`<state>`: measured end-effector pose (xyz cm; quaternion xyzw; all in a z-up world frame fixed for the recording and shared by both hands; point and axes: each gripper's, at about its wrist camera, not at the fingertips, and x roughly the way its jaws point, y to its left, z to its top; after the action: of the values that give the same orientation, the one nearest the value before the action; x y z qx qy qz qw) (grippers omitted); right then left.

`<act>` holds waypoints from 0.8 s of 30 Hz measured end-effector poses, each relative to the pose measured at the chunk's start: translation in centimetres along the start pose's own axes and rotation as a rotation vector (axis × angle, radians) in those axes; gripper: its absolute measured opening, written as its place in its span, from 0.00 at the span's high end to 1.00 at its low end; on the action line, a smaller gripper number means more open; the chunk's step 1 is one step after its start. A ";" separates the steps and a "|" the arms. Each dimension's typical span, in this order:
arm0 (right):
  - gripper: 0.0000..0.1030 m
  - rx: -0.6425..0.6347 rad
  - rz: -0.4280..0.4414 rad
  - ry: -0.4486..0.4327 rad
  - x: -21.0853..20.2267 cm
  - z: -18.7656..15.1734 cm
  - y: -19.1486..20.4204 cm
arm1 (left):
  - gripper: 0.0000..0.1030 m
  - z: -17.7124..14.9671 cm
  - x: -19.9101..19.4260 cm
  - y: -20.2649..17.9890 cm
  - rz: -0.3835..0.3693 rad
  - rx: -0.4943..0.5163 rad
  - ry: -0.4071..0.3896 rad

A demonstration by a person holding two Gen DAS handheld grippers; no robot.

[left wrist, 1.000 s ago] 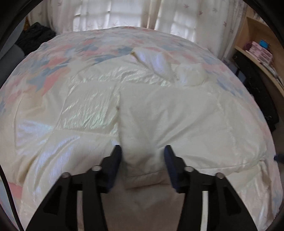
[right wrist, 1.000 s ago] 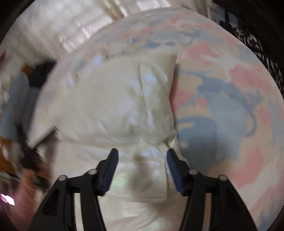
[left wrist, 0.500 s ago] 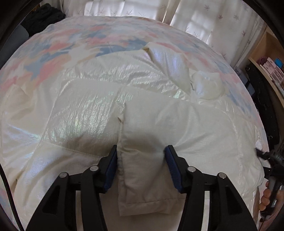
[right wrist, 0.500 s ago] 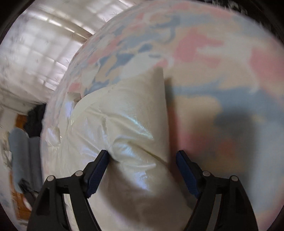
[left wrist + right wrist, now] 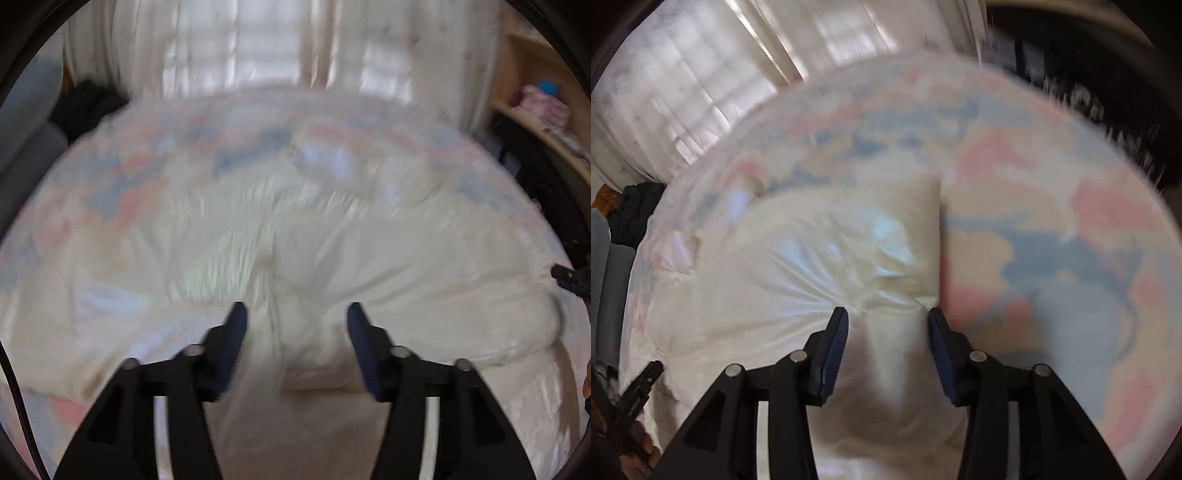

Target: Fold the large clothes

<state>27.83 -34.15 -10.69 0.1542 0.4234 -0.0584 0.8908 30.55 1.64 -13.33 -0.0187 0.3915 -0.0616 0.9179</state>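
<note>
The coat (image 5: 369,266), a cream padded garment, lies spread on the bed (image 5: 1052,229), over a quilt patterned in pink and blue.

Left tool (image 5: 295,332): its jaws have just been opening. Half a second ago the pads pressed on a hem flap of the coat. Now they stand moderately wide, with a gap on both sides of the fold between them. The flap appears released. The view is blurred.

Right tool (image 5: 886,328): its jaws have just been closing. Half a second ago they stood wide around a ridge of the coat's right edge. Now they are narrower, and both pads bear on the bunched cloth, which creases outward from the pinch. The right tool holds the coat edge.

Judgement: one fold appears set down on the left side, while the right side is gripped for the next fold. Slippery padded fabric may spring back once released.
</note>
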 end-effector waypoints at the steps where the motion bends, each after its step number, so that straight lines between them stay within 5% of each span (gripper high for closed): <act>1: 0.56 -0.025 0.026 -0.033 -1.0 0.0 0.7 | 0.44 0.4 -1.3 -0.5 -0.028 0.020 -0.056; 3: 0.55 -0.071 0.093 -0.057 -1.8 0.2 3.1 | 0.44 1.4 -2.1 -1.5 -0.065 0.020 -0.079; 6: 0.55 -0.123 0.126 -0.043 -0.5 0.9 7.3 | 0.44 3.4 0.5 -2.8 -0.135 -0.070 0.020; 9: 0.55 -0.081 0.179 0.019 2.8 1.5 9.9 | 0.46 4.0 4.7 -4.2 -0.087 -0.107 0.107; 12: 0.55 -0.052 0.110 0.085 6.9 1.8 10.8 | 0.53 3.2 7.7 -4.9 -0.001 -0.102 0.138; 14: 0.61 -0.031 0.057 0.098 8.4 1.9 9.7 | 0.53 2.5 9.0 -4.3 0.014 -0.108 0.140; 16: 0.82 0.002 0.050 0.086 8.9 2.1 7.0 | 0.54 2.0 9.2 -3.7 0.005 -0.091 0.129; 19: 0.96 0.018 0.011 0.065 8.6 2.0 3.1 | 0.54 1.2 9.0 -3.3 0.000 -0.033 0.110; 24: 0.94 0.089 -0.047 0.062 6.3 1.5 -2.2 | 0.54 1.3 8.3 -3.1 0.019 -0.007 0.118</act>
<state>32.45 -36.54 -15.14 0.1854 0.4512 -0.0934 0.8679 36.82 -2.51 -18.13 -0.0143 0.4452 -0.0525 0.8938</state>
